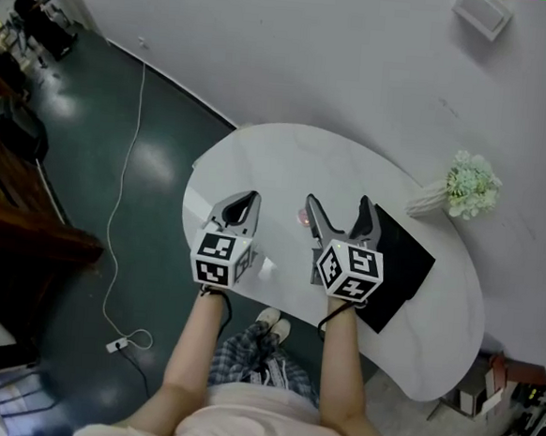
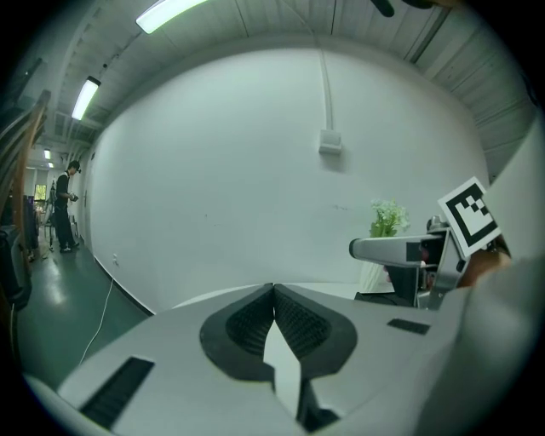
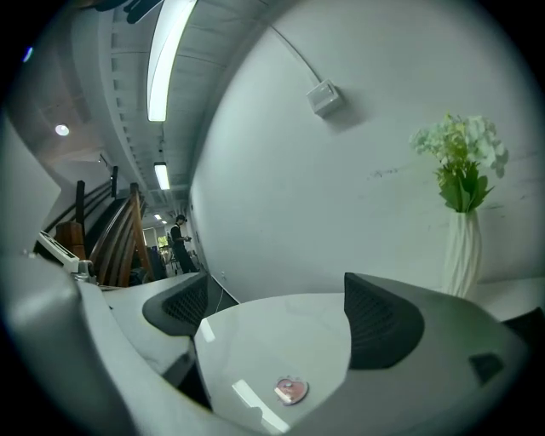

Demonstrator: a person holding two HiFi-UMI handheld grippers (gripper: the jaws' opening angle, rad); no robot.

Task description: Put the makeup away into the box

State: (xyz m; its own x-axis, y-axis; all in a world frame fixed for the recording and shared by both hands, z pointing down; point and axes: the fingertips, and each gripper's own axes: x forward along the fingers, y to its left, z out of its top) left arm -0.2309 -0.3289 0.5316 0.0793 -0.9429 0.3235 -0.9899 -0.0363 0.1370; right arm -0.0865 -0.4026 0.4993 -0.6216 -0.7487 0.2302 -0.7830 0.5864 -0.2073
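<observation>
Pink, one small round makeup piece (image 3: 290, 390) is seen on the white table (image 1: 287, 157), untouched, below the parted jaws of the right gripper (image 1: 339, 206). The left gripper (image 1: 246, 199) is clenched on nothing. One black slab (image 1: 406, 260) and one vase (image 1: 430, 201) are counted.

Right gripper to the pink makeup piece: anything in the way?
Nothing visible. The right gripper is open over the white table. The small pink makeup piece lies alone on bare tabletop, seen between its fingers.
</observation>
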